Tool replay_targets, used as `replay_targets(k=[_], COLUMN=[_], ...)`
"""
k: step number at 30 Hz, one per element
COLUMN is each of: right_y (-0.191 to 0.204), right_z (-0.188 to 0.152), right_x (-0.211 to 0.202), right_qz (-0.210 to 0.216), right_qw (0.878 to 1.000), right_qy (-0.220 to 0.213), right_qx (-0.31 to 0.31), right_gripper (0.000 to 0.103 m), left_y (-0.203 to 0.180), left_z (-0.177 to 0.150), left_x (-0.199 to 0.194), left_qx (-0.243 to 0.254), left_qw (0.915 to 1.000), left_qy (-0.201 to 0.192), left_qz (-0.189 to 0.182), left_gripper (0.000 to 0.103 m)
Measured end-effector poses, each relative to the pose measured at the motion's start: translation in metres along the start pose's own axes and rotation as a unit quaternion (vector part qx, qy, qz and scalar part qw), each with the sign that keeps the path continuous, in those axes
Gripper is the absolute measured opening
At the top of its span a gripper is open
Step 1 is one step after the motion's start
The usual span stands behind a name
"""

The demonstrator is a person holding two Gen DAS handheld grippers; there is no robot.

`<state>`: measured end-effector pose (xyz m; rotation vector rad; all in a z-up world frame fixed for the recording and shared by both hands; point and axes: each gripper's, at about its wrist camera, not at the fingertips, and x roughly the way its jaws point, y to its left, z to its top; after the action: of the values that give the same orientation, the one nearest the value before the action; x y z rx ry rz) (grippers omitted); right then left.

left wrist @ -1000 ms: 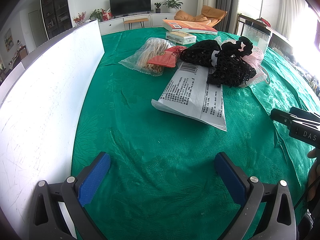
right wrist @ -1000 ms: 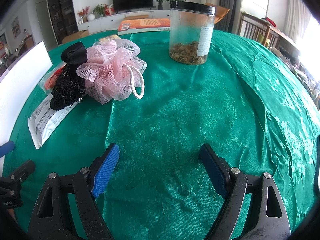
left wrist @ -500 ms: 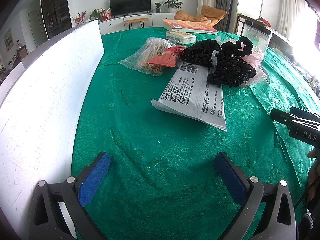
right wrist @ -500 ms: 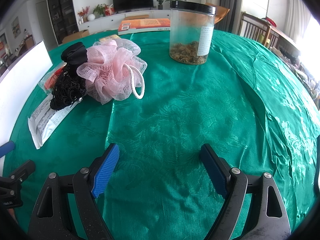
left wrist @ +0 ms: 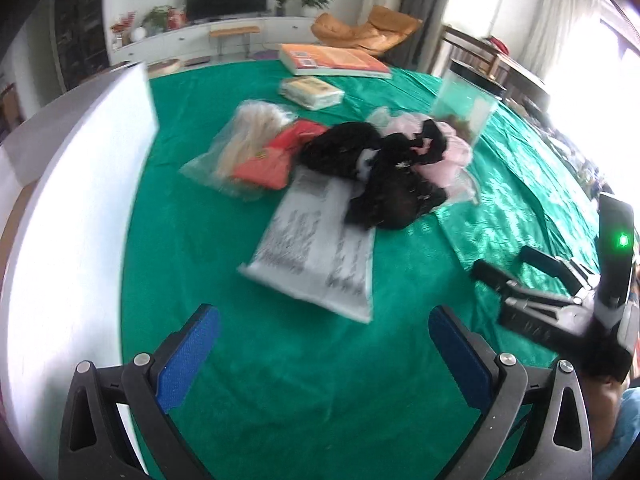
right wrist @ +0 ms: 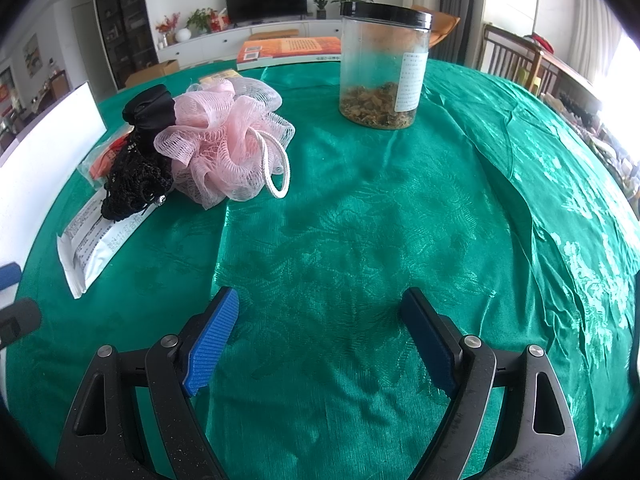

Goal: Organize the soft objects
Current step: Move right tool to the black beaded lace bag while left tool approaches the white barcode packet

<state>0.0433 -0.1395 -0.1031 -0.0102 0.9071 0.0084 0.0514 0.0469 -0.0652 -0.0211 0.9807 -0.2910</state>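
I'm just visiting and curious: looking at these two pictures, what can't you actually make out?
- Left wrist view: all smeared by motion, so the print on the white packet is unreadable.
- Black mesh item: the pink bath pouf covers part of it in the right wrist view.
- Jar: label text too small.
- Left claw: in the right wrist view, only a tip shows at the picture edge.

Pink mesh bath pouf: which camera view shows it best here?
The right wrist view: the pink mesh pouf is sharp, with its white cord loop visible. In the left wrist view it is blurred and mostly hidden behind the black netting bundle.
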Motion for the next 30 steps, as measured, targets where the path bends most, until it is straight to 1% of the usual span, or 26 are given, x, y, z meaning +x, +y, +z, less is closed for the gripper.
replay_targets(k=[3, 5, 7, 9, 10, 13, 18, 25, 28, 30], right_y=[0.000, 0.000, 0.000, 0.000, 0.000, 0.000, 0.000, 0.000, 0.000, 0.000], right_z=[0.000, 0.000, 0.000, 0.000, 0.000, 0.000, 0.000, 0.000, 0.000, 0.000], right_x=[0.000, 0.000, 0.000, 0.000, 0.000, 0.000, 0.000, 0.000, 0.000, 0.000], right_qz=[0.000, 0.000, 0.000, 0.000, 0.000, 0.000, 0.000, 0.001, 0.001, 0.001], right_qw=[1.000, 1.000, 1.000, 1.000, 1.000, 1.000, 1.000, 1.000, 1.000, 1.000], right_qy=[0.000, 0.000, 0.000, 0.000, 0.000, 0.000, 0.000, 0.000, 0.000, 0.000], right_qx=[0.000, 0.000, 0.000, 0.000, 0.000, 0.000, 0.000, 0.000, 0.000, 0.000], right_gripper=[0.086, 0.086, 0.086, 0.086, 0.086, 0.086, 0.086, 0.086, 0.086, 0.086], left_y=[-0.014, -0.021, -0.025, -0.029, -0.030, -0.028, -0.026, -0.024, -0.025, -0.025], left_z=[0.018, 0.025, 0.031, 0.036, 0.038, 0.045, 0.058, 0.060, 0.060, 0.058], left_x=[0.015, 0.029, 0.047, 0.056, 0.059, 0.061, 0.051, 0.074, 0.085, 0.085], left_qx=[0.027, 0.042, 0.059, 0.076, 0.080, 0.074, 0.076, 0.094, 0.107, 0.110], left_qw=[0.9993, 0.9984, 0.9969, 0.9952, 0.9946, 0.9951, 0.9957, 0.9925, 0.9902, 0.9904], left_qy=[0.020, 0.035, 0.053, 0.050, 0.049, 0.049, 0.031, 0.055, 0.059, 0.053], left_qz=[-0.017, -0.012, 0.003, 0.037, 0.045, 0.044, 0.043, 0.055, 0.068, 0.064], left_gripper=[0.103, 0.103, 0.103, 0.103, 0.103, 0.103, 0.103, 0.103, 0.103, 0.102])
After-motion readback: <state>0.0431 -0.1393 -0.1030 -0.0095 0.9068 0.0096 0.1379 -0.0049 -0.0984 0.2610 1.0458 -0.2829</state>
